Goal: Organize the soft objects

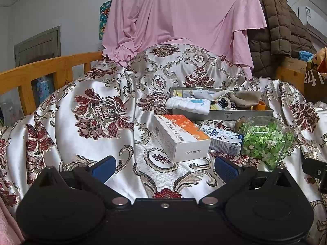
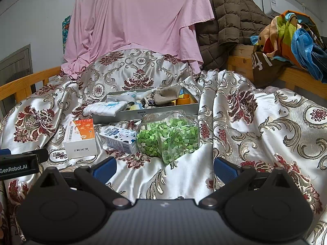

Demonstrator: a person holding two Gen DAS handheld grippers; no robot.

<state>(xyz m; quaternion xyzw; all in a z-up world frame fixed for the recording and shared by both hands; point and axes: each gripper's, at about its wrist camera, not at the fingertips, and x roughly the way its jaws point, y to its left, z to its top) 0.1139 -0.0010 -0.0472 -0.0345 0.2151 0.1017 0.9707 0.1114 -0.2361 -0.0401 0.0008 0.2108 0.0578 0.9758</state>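
Two spread fingers frame the left view: left gripper (image 1: 164,168) hovers wide and holding nothing over the cloth (image 1: 98,106), the orange box (image 1: 180,136) just ahead. Beyond it the tray (image 1: 235,114) holds socks and a grey pouch (image 1: 243,99), a white towel (image 1: 189,105) draped over its rim. Right view now: right gripper (image 2: 164,168) gaping too, jar (image 2: 169,136) of green bits dead ahead, milk carton (image 2: 118,139) beside it. Sorting underway or wrapped up? Can't call it; only that overhanging towel looks loose.
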